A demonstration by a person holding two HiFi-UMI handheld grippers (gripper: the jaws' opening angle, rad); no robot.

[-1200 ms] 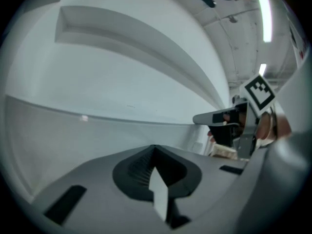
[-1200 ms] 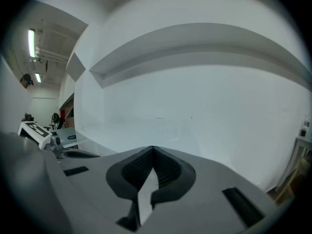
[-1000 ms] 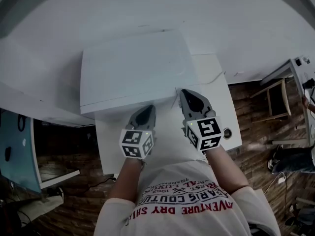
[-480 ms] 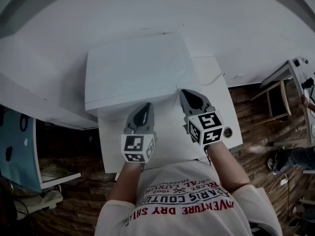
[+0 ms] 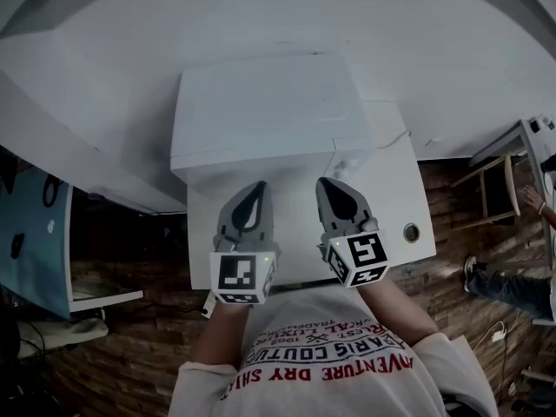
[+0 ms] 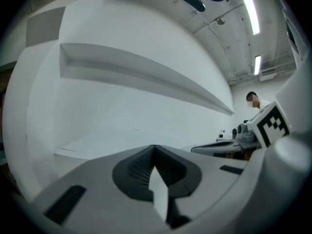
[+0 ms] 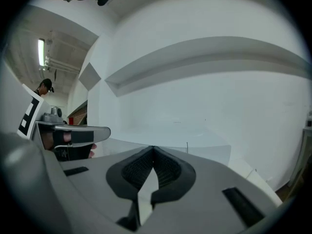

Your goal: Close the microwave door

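Observation:
A white microwave (image 5: 268, 111) stands at the back of a white table (image 5: 395, 202), seen from above; its front face is hidden, so I cannot tell how the door stands. My left gripper (image 5: 254, 195) and right gripper (image 5: 335, 189) hover side by side over the table just in front of it, both shut and empty. In the left gripper view the jaws (image 6: 155, 150) meet in front of the microwave (image 6: 83, 152), with the right gripper (image 6: 226, 148) at the right. In the right gripper view the shut jaws (image 7: 153, 151) point at the microwave (image 7: 195, 139), and the left gripper (image 7: 73, 133) shows at the left.
A round cable hole (image 5: 411, 232) sits in the table's right part, and a thin cable (image 5: 395, 139) runs behind the microwave. A blue panel (image 5: 35, 241) stands at the left, and a wooden chair (image 5: 497, 185) and a seated person (image 5: 512, 285) are on the wooden floor at the right.
Both grippers have drawn back a little from the microwave's front edge toward my body. The head view has shifted, so the microwave now sits further right in the picture.

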